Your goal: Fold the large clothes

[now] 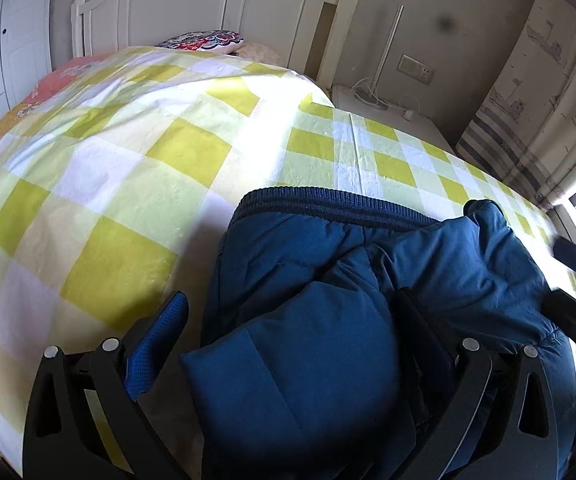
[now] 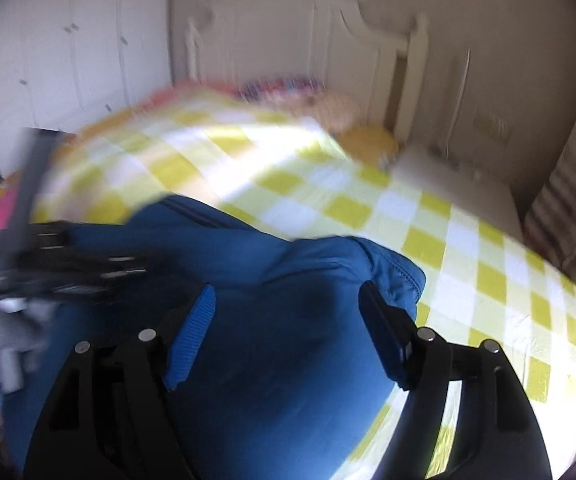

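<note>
Releasing the folded blue padded jacket (image 2: 272, 320) on the yellow-checked bedsheet (image 2: 467, 240), the right gripper (image 2: 288, 320) spreads apart; the left gripper (image 1: 288, 332), also apart, should lift clear without dragging the fold.

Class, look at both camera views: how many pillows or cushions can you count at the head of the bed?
2 in the left wrist view: a patterned cushion against the headboard, and a pale pillow beside it, toward the nightstand. The checked cover may hide others.
</note>
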